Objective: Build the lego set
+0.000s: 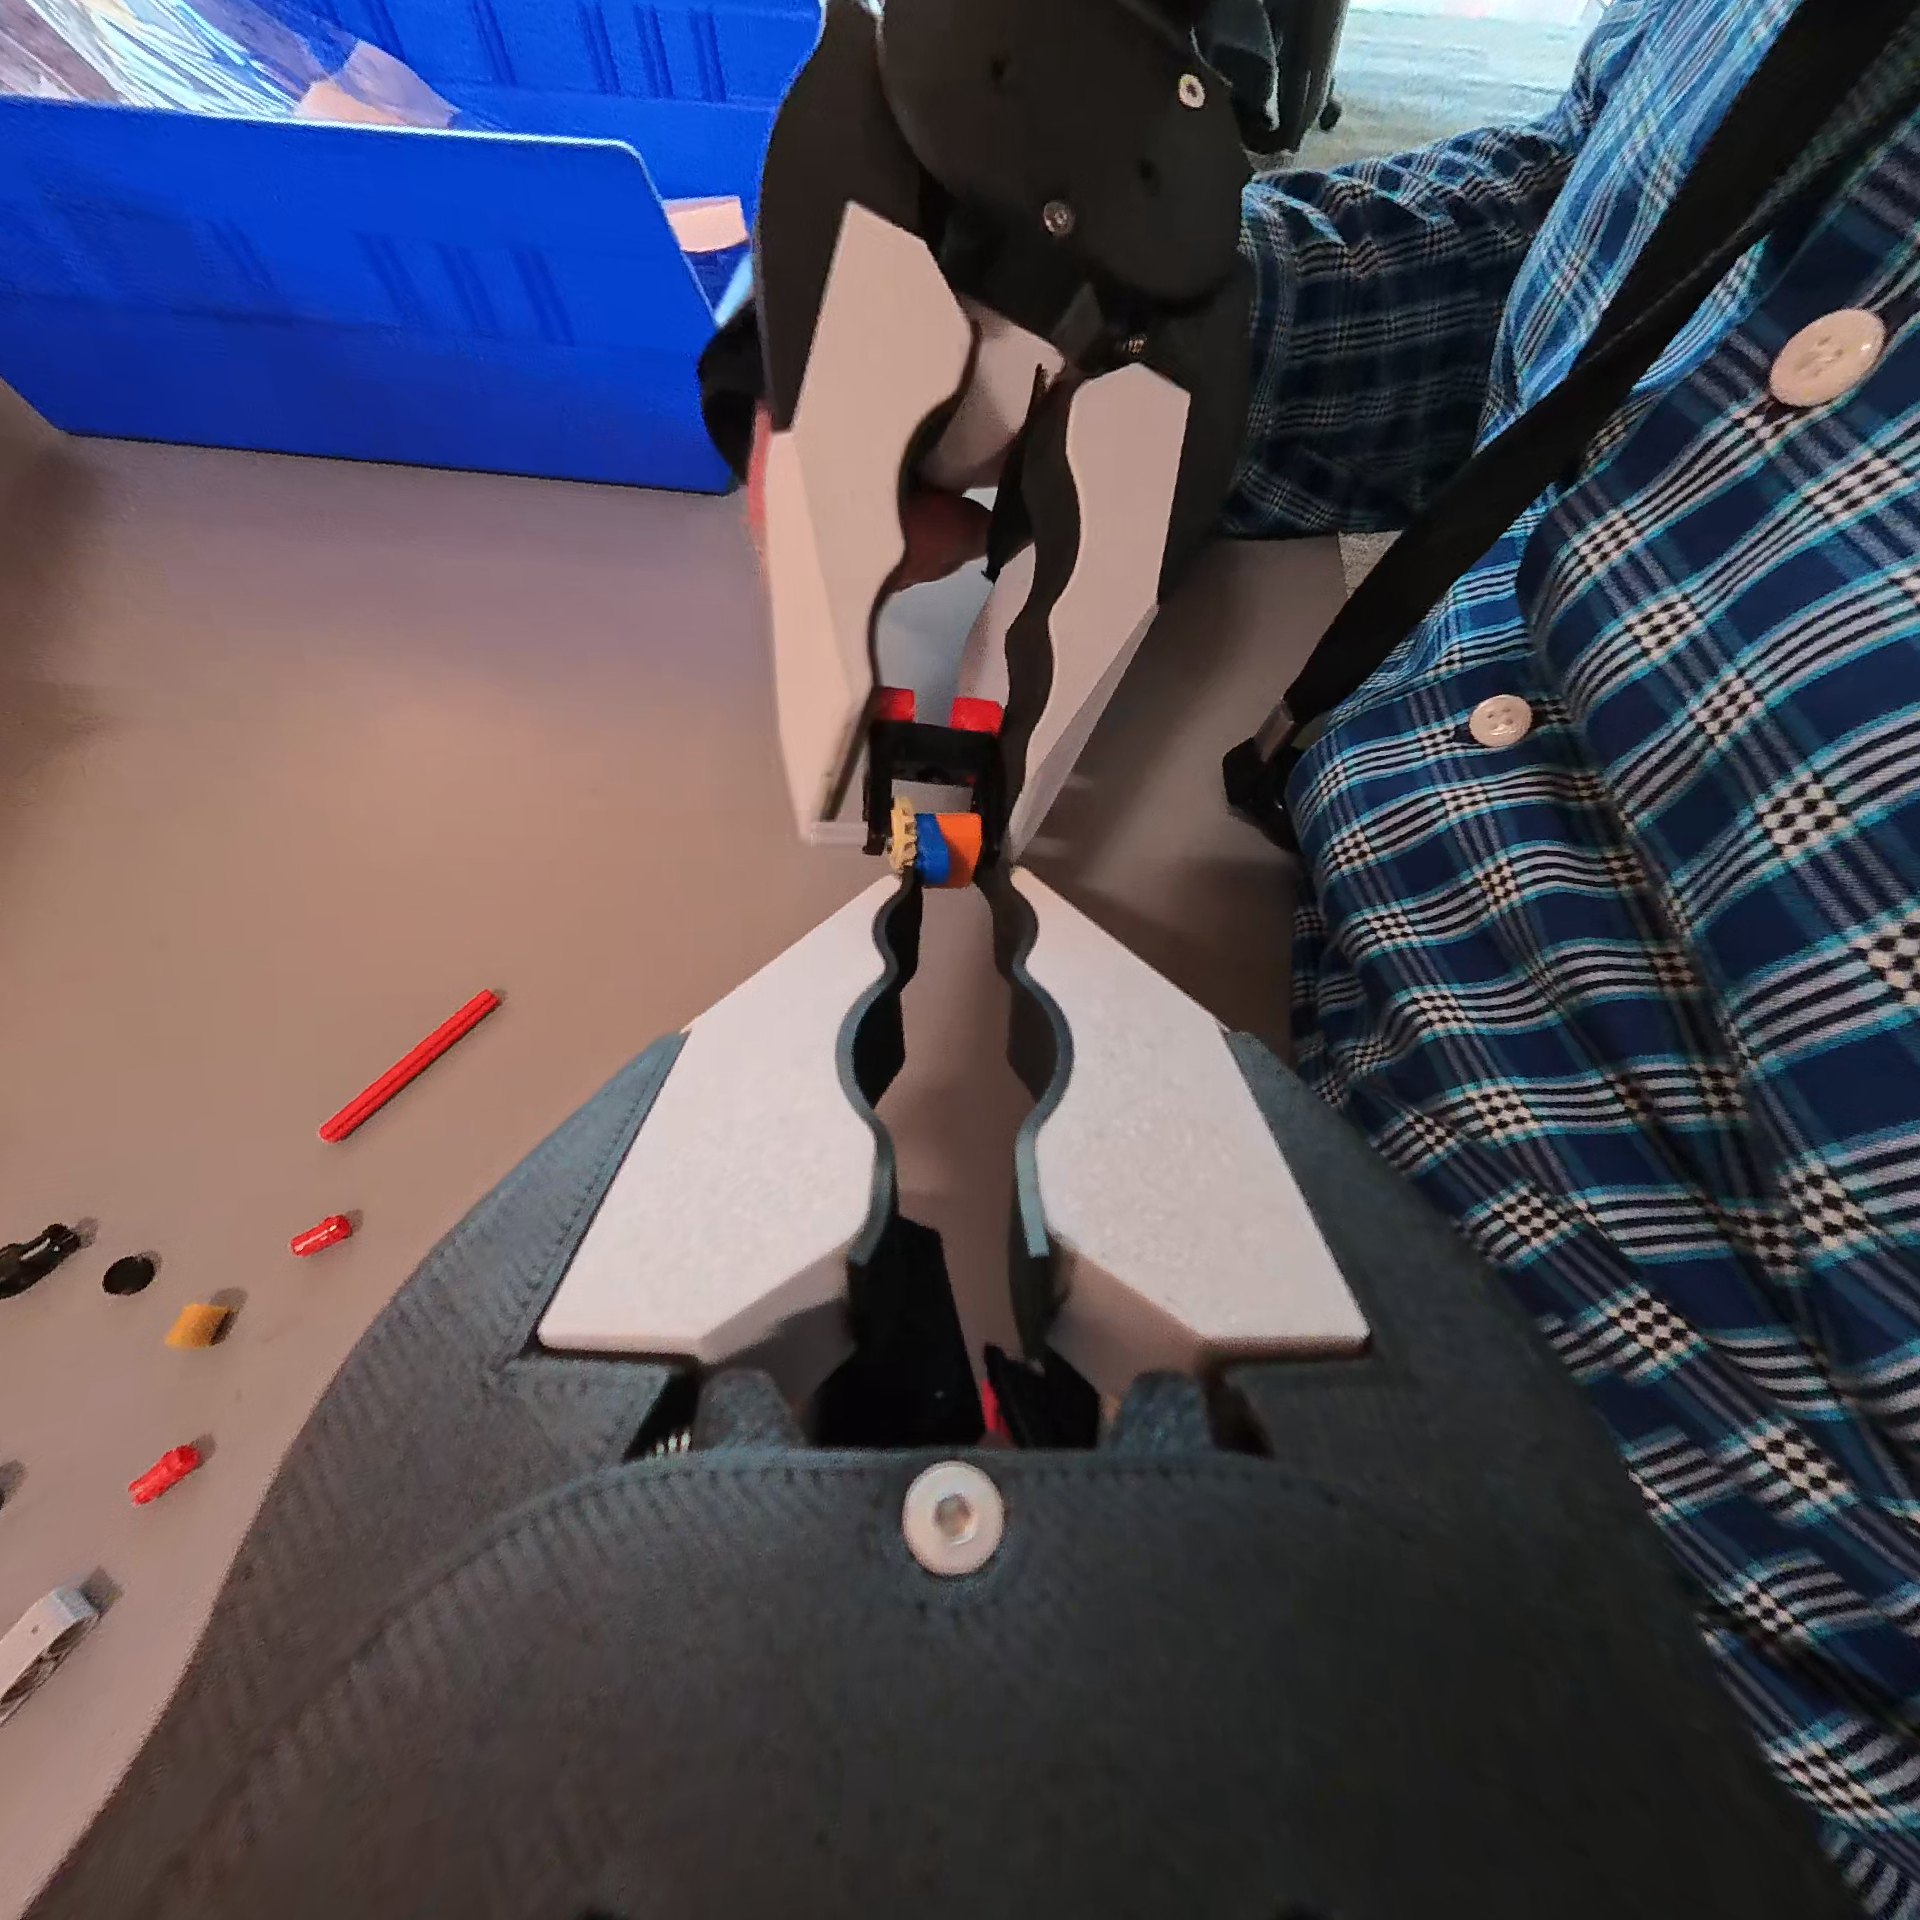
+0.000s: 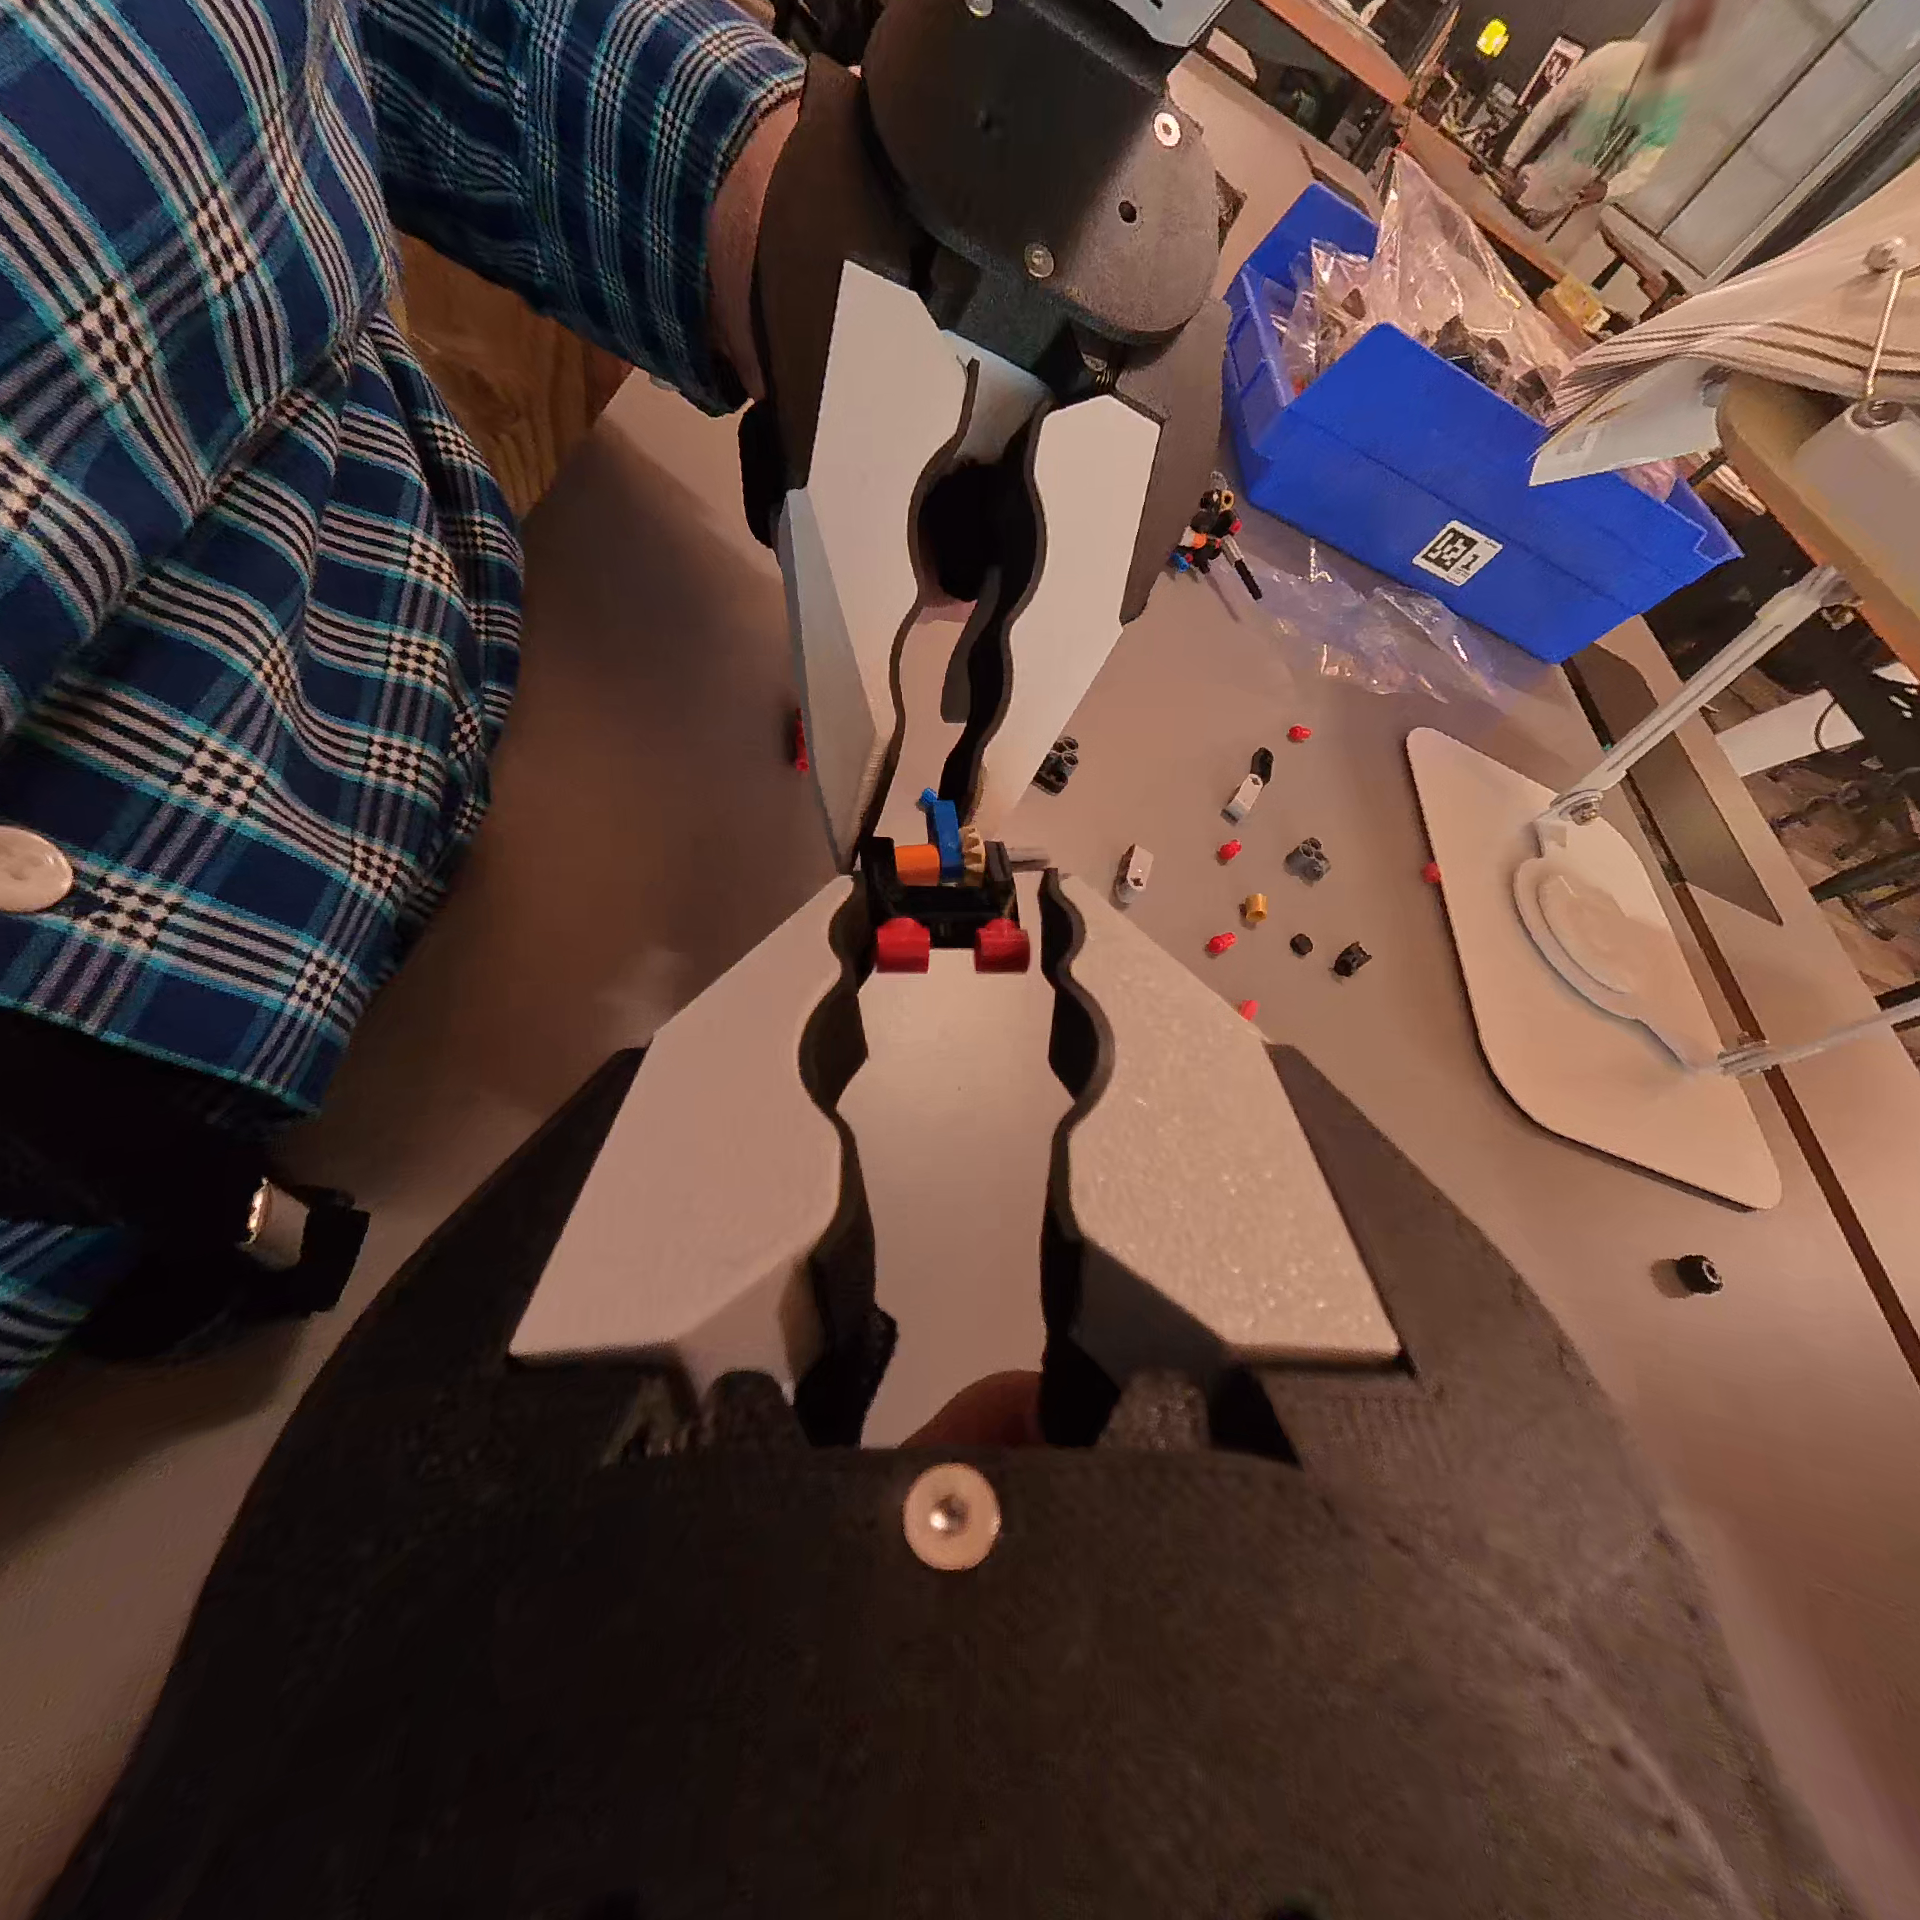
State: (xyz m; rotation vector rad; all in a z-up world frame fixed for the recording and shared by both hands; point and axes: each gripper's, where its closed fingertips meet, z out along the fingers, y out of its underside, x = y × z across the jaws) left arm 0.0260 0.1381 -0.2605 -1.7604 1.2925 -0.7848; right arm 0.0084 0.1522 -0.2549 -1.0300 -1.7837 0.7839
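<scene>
both grippers (image 1: 945,883) (image 2: 951,894) pinch one small lego assembly (image 2: 940,894).

Surface: grey table (image 2: 644,644).
Far side: blue bins (image 2: 1455,478), clear plastic wrap (image 2: 1382,623).
Scattered: red axle (image 1: 408,1067), red pins (image 1: 322,1236), white stand base (image 2: 1579,997).

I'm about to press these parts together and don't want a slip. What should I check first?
1. Right gripper clamped on black frame: ok.
2. Left gripper pinching blue piece: ok.
3. Tan gear sits beside blue piece: ok.
4. Blue piece fully seated in black frame: cannot tell.
5. Spare red pin in sight on table: ok.
</scene>
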